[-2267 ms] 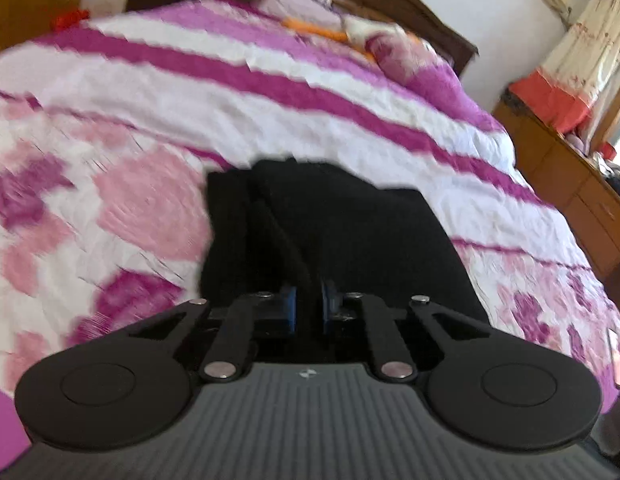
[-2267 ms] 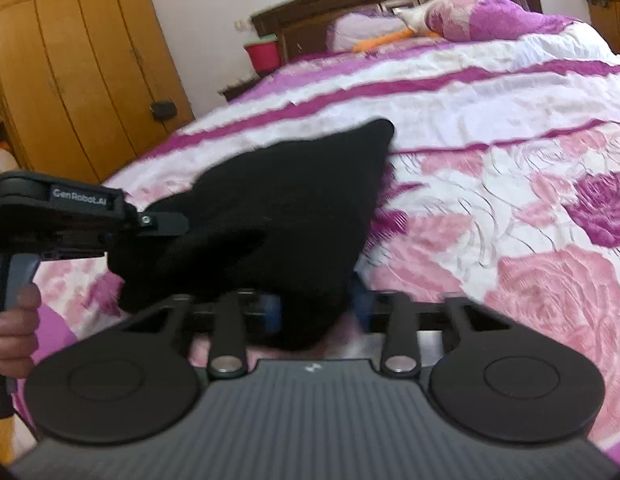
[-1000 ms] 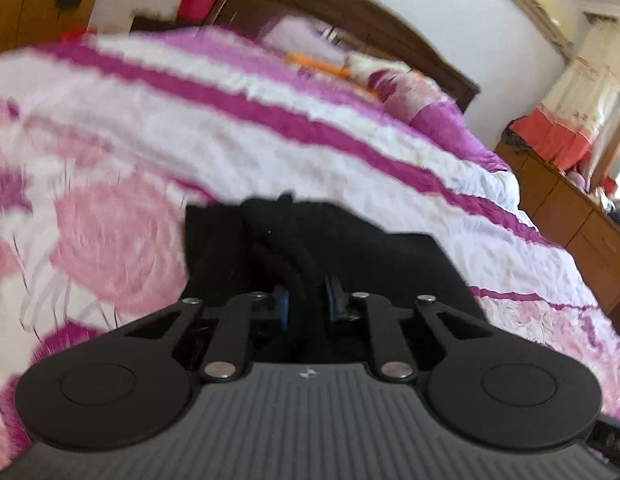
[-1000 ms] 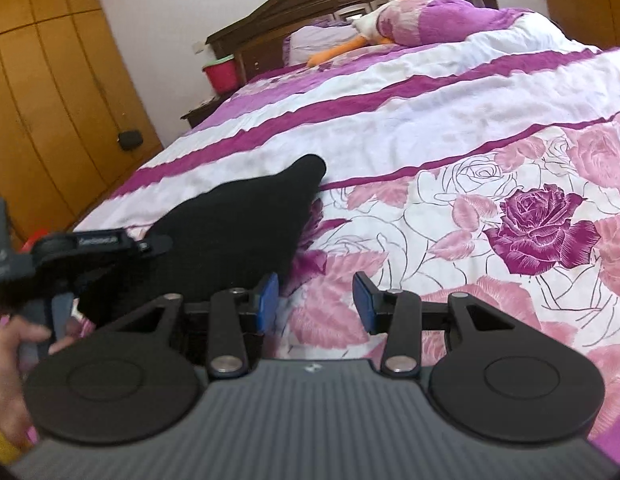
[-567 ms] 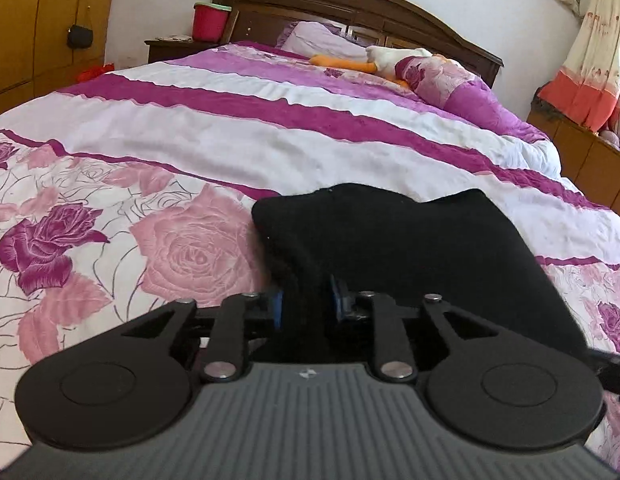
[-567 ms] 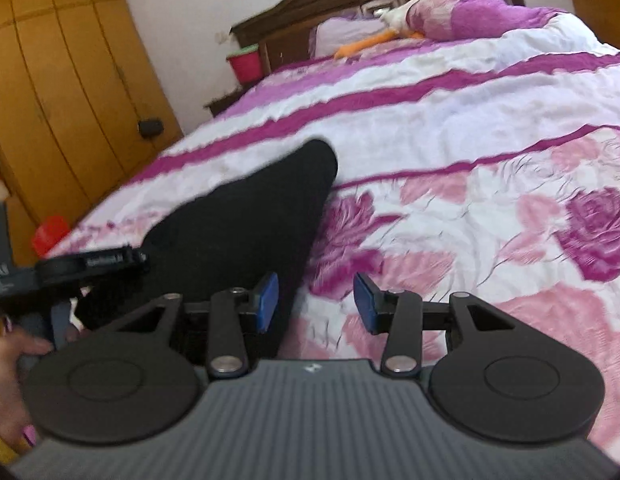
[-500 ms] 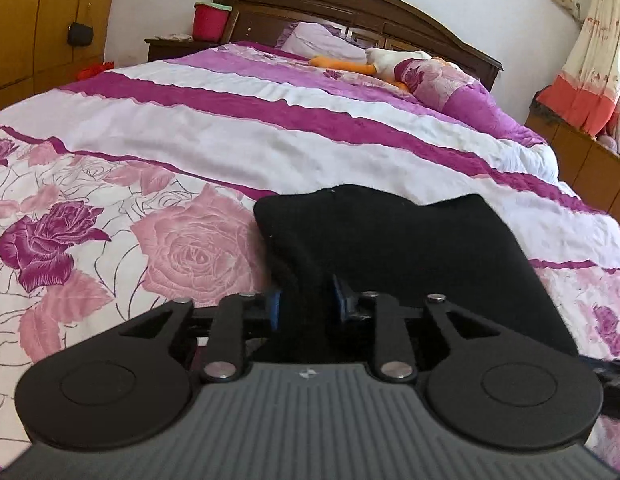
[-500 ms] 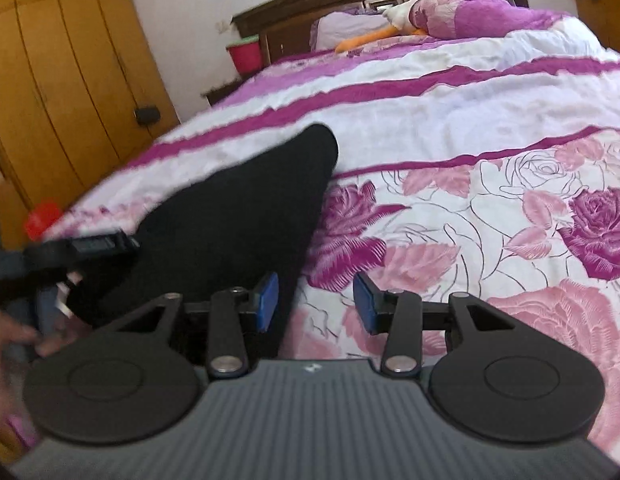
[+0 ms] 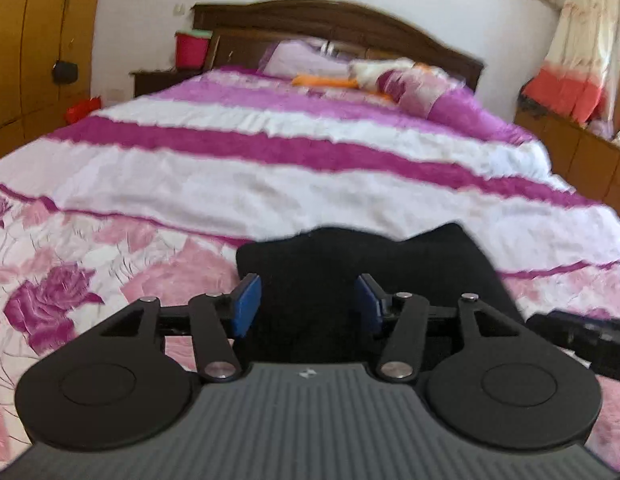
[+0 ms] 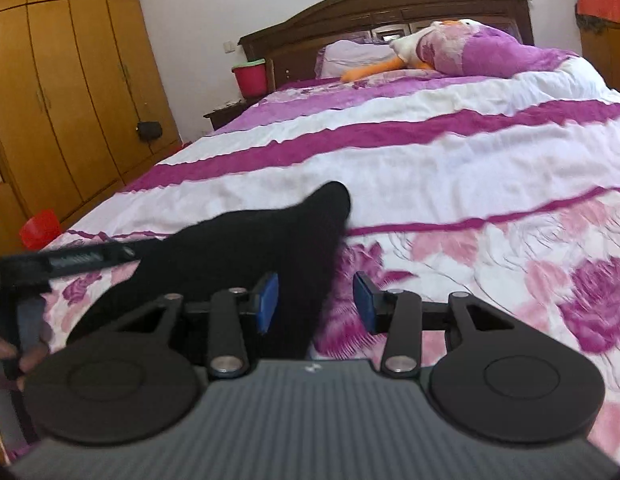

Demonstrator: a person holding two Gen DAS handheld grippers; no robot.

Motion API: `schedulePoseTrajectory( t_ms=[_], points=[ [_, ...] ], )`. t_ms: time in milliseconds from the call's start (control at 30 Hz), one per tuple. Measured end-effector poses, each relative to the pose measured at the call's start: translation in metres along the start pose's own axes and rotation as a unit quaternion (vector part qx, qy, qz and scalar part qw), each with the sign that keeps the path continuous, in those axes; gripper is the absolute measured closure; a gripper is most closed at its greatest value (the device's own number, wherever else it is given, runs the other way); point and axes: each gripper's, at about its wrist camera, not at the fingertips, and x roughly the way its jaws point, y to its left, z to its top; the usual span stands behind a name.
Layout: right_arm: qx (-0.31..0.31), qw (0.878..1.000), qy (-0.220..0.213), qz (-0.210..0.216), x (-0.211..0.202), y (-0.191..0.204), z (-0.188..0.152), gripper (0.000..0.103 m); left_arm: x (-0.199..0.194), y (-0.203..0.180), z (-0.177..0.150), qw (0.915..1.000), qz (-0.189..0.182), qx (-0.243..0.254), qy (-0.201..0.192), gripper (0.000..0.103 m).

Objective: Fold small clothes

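A small black garment [image 9: 362,264] lies folded on the pink and purple flowered bedspread [image 9: 109,248]. My left gripper [image 9: 307,300] is open just above its near edge, its blue pads apart and holding nothing. In the right wrist view the same garment [image 10: 249,248] lies left of centre, one corner pointing up and away. My right gripper [image 10: 313,300] is open and empty over the garment's right edge. The left gripper's body [image 10: 69,258] shows at the left of that view, held by a hand.
The bed runs away to a dark wooden headboard [image 9: 334,28] with pillows and a plush toy [image 10: 430,44]. A red bin [image 9: 191,46] stands on a nightstand at the back left. Wooden wardrobes [image 10: 69,80] line the left; a cabinet [image 9: 574,152] stands at the right.
My left gripper has opened and let go of the black garment, which now lies flat on the bed. My right gripper stays open and has shifted slightly.
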Motion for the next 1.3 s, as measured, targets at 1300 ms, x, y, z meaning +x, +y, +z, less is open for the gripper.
schedulePoseTrajectory(
  t_ms=[1300],
  points=[
    [0.175, 0.964, 0.101, 0.172, 0.043, -0.025, 0.001, 0.059, 0.008, 0.038, -0.023, 0.9571, -0.198, -0.182, 0.108, 0.057]
  ],
)
